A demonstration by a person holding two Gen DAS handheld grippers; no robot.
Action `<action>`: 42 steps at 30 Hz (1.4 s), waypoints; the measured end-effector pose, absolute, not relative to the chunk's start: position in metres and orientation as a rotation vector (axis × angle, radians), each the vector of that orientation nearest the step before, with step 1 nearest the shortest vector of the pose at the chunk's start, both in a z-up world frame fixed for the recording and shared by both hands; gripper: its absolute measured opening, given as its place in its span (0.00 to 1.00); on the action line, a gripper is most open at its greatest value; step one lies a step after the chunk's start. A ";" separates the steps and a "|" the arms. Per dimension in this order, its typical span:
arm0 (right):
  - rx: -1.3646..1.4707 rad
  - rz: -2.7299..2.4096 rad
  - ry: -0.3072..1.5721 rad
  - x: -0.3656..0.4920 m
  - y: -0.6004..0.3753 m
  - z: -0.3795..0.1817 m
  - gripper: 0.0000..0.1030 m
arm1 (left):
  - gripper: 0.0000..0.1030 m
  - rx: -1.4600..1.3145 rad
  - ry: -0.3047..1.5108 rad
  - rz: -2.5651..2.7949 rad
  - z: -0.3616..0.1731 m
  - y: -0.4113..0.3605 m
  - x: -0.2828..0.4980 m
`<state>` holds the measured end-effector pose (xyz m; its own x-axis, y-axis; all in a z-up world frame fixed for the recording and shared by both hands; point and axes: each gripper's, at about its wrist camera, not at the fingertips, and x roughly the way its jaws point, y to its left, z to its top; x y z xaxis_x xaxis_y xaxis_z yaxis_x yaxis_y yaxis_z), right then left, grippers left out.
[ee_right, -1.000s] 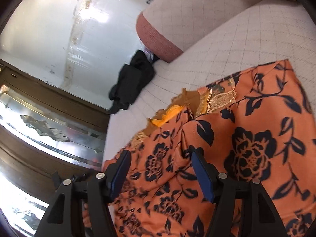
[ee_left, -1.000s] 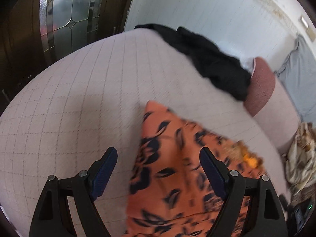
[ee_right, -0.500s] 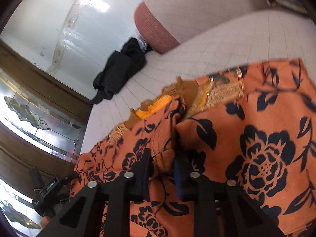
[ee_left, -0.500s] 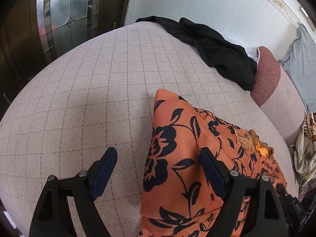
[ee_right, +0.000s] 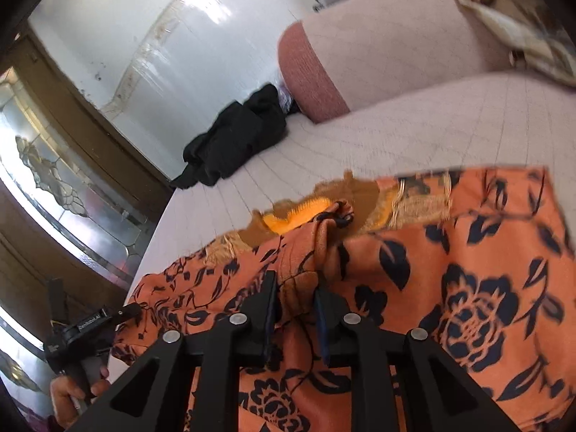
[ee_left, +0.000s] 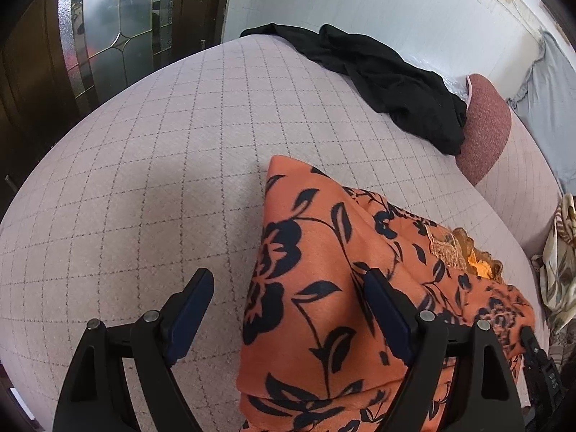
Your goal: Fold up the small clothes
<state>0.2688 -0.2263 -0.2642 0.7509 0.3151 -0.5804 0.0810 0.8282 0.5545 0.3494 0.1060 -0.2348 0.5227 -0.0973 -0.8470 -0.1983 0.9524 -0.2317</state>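
An orange garment with dark blue flowers (ee_left: 324, 288) lies on the pale checked sofa seat (ee_left: 162, 180). It also fills the lower half of the right wrist view (ee_right: 450, 288); its gold-trimmed neckline (ee_right: 313, 212) is at the far side. My left gripper (ee_left: 288, 288) is open, its jaws either side of the garment's left folded edge, gripping nothing. My right gripper (ee_right: 295, 291) is shut on a bunched ridge of the orange garment near the neckline. The left gripper and the hand holding it show at the lower left of the right wrist view (ee_right: 86, 327).
A black garment (ee_left: 388, 79) lies crumpled at the far end of the seat, also seen in the right wrist view (ee_right: 237, 140). A sofa arm with a reddish end (ee_left: 486, 126) stands behind it. A beige patterned cloth (ee_left: 561, 262) lies at the right. A glass-panelled door (ee_left: 108, 32) is on the left.
My right gripper has closed on a fold of the orange garment and pinched it into a ridge. My left gripper stayed open and shifted slightly over the garment's left edge.
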 end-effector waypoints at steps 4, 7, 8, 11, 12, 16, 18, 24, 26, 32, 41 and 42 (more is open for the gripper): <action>0.528 0.118 0.626 0.255 -0.224 -0.235 0.15 | 0.83 -0.339 1.007 0.080 -0.231 0.114 0.349; 0.484 0.086 0.520 0.234 -0.234 -0.203 0.15 | 0.83 -0.335 0.982 0.086 -0.225 0.114 0.348; 0.478 0.065 0.484 0.224 -0.242 -0.193 0.15 | 0.83 -0.329 0.976 0.081 -0.224 0.112 0.347; 0.498 0.005 0.452 0.202 -0.272 -0.178 0.15 | 0.83 -0.297 0.984 0.054 -0.225 0.098 0.347; 0.507 -0.017 0.468 0.197 -0.283 -0.179 0.15 | 0.83 -0.281 0.989 0.047 -0.227 0.092 0.347; 0.635 -0.083 0.670 0.190 -0.324 -0.218 0.15 | 0.83 -0.201 0.993 0.017 -0.232 0.065 0.344; 0.721 -0.068 0.834 0.198 -0.336 -0.249 0.16 | 0.83 -0.146 0.989 0.002 -0.233 0.050 0.343; 0.932 -0.122 1.041 0.190 -0.377 -0.287 0.33 | 0.83 -0.040 0.993 -0.011 -0.241 0.024 0.341; 0.901 -0.202 0.979 0.181 -0.393 -0.274 0.37 | 0.83 -0.039 1.005 -0.006 -0.245 0.023 0.343; 0.852 -0.168 0.775 0.181 -0.397 -0.246 0.39 | 0.83 -0.011 1.051 -0.007 -0.258 0.014 0.347; 0.653 -0.136 1.012 0.236 -0.334 -0.291 0.37 | 0.83 -0.022 1.045 -0.028 -0.254 0.017 0.347; 0.645 -0.145 0.994 0.236 -0.333 -0.284 0.37 | 0.83 -0.021 1.034 -0.036 -0.252 0.018 0.345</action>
